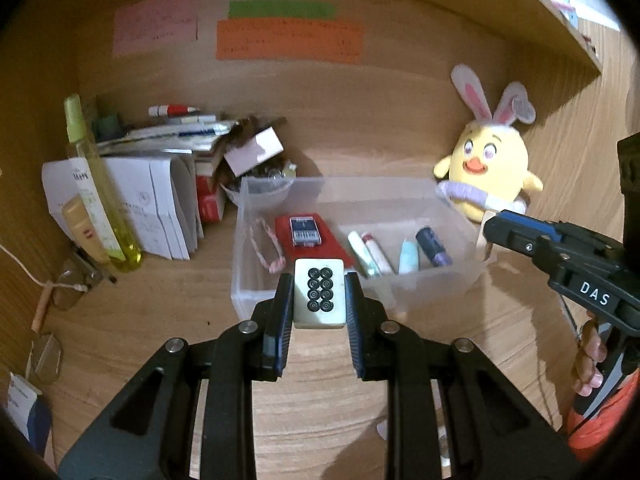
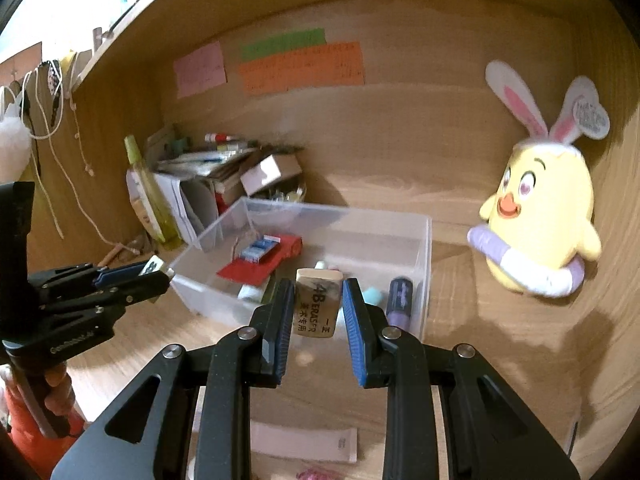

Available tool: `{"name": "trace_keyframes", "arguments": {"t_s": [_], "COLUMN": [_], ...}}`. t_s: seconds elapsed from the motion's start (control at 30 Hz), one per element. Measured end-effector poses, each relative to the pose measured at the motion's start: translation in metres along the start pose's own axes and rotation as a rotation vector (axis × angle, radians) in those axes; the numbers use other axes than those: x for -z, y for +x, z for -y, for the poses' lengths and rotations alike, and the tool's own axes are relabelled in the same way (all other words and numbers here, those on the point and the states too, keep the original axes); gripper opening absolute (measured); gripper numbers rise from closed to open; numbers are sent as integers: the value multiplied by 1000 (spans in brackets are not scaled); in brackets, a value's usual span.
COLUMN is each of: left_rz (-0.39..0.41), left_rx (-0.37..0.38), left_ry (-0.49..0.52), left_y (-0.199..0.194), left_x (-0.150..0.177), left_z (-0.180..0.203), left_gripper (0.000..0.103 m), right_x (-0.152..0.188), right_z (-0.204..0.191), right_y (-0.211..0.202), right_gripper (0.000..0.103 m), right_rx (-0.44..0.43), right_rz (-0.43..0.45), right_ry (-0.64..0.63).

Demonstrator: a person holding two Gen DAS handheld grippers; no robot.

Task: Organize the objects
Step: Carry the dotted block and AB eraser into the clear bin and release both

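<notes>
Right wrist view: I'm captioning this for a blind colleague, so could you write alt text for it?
The right gripper holds a beige eraser above a clear plastic box on a wooden desk. The box holds a red case and a purple marker. A yellow chick toy stands at right; the left gripper at left holds a small tile.

Wood-grain desk [image 1: 160, 320] set in a matching alcove, back wall [image 1: 400, 92] bearing pink, green and orange paper notes [image 1: 288, 40], shelf [image 1: 560, 20] overhead, warm dim light.
</notes>
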State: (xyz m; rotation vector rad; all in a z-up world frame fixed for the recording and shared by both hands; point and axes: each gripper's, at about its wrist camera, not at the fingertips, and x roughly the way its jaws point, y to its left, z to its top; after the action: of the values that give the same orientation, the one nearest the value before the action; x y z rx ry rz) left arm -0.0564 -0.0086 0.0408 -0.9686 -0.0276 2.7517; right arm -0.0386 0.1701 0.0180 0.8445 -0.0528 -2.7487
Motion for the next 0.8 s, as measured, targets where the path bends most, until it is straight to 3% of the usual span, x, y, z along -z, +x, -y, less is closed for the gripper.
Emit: {"name": "trace_keyframes", "arguments": {"t_s": [0.33, 0.57, 0.8], "left_rz": [28, 4, -20], "left_rx": [-31, -57, -31], "left_ry": [-21, -12, -8], "left_y": [7, 27, 37], "left_x": [-23, -31, -25], "left_z": [-15, -21, -21], "left_gripper": [24, 24, 24], "right_x": [-25, -26, -16], "right_z": [5, 3, 7], "right_y": [8, 43, 82], "right_gripper": [23, 23, 22], "right_rx": [30, 43, 58], "right_rz": [39, -23, -118], "right_ry": [-15, -36, -41]}}
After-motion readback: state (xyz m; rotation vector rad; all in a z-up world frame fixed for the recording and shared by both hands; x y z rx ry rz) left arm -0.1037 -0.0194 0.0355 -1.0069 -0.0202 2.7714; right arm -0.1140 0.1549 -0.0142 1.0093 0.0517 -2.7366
